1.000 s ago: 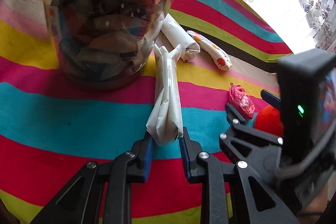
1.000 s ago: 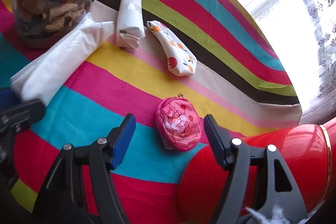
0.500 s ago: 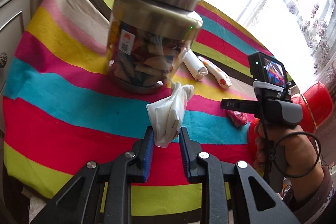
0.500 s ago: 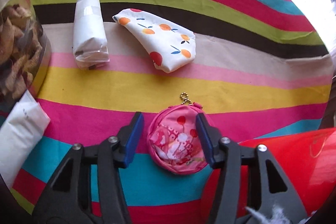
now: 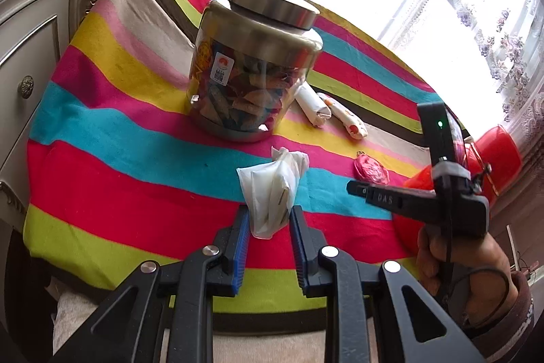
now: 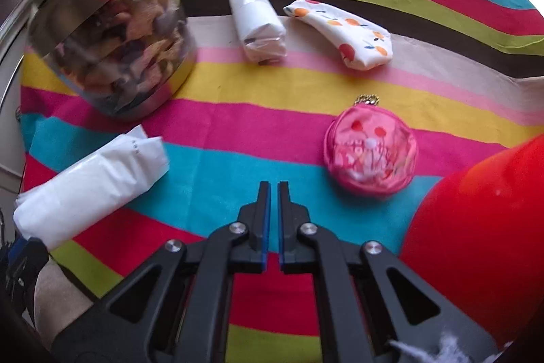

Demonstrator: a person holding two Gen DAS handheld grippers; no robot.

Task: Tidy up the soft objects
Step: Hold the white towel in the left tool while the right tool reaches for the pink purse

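Left gripper (image 5: 268, 220) clamped on white folded packet (image 5: 273, 189), held up off the striped cloth (image 5: 119, 159) in front of the lidded glass jar (image 5: 251, 73). Right gripper (image 6: 274, 193) pinched together on nothing, over the cyan stripe, pink round pouch (image 6: 370, 152) lying just right of its tips, untouched. Wrapped white roll (image 6: 256, 22) and orange-print pouch (image 6: 343, 29) lie side by side behind it on the cloth, red container (image 6: 476, 233) at right.
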